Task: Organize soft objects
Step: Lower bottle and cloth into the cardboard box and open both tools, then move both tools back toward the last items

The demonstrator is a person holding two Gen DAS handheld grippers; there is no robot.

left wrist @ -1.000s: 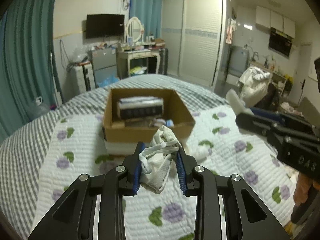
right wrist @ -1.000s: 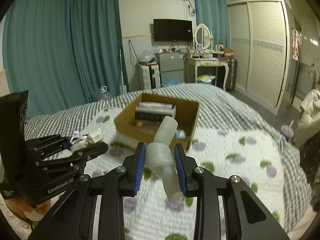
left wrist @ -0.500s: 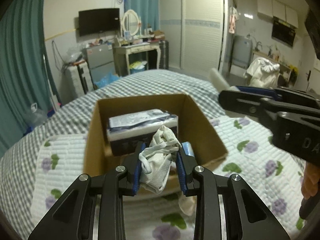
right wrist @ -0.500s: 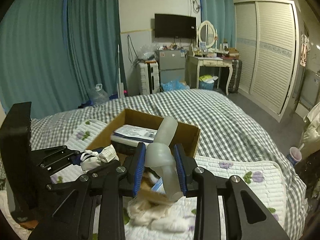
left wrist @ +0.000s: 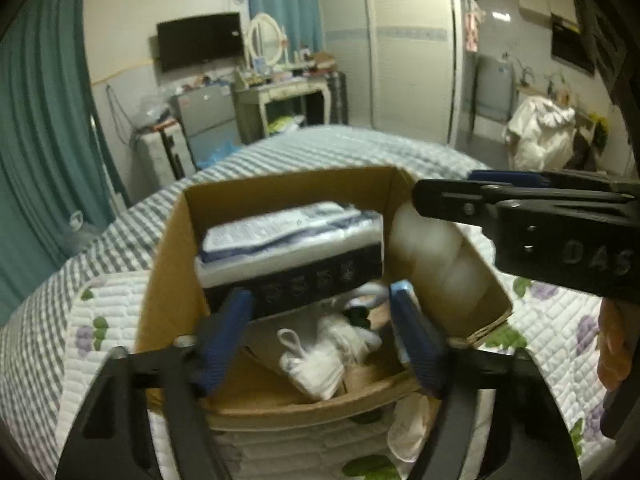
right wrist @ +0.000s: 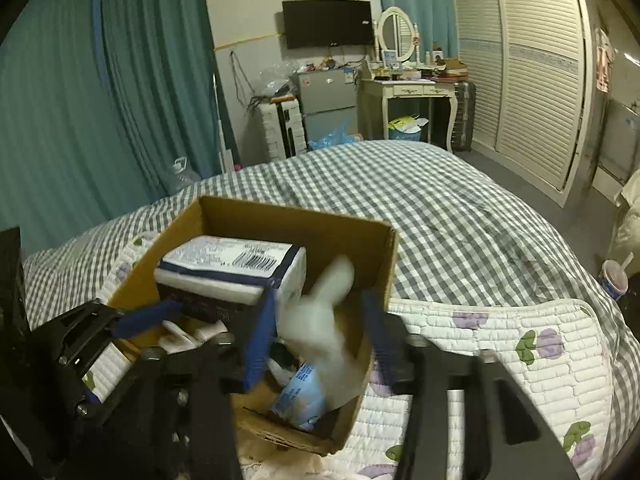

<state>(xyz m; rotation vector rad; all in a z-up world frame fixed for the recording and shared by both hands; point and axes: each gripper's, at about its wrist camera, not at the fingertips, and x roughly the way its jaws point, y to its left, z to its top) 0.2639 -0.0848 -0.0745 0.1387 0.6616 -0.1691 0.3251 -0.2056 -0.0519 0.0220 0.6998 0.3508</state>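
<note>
A brown cardboard box [left wrist: 172,240] [right wrist: 384,240] sits on the bed. Inside lies a wrapped blue and white tissue pack [left wrist: 288,236] [right wrist: 232,264]. My left gripper [left wrist: 320,332] is open over the box's near end; a white cloth bundle [left wrist: 316,364] lies on the box floor below it. My right gripper [right wrist: 318,336] is open over the box's right side. A white soft piece [right wrist: 324,320] [left wrist: 440,260] sits blurred between its fingers, apart from both pads, inside the box. A blue packet [right wrist: 300,396] lies under it.
The bed has a grey checked cover [right wrist: 440,208] and a white quilt with purple flowers [right wrist: 540,352]. More white cloth [left wrist: 408,428] lies on the quilt in front of the box. A pink cup [right wrist: 616,280] stands past the bed's right edge.
Both grippers moved forward over the box and opened. The white cloth bundle dropped from the left gripper into the box. The white soft piece left the right gripper's pads.
</note>
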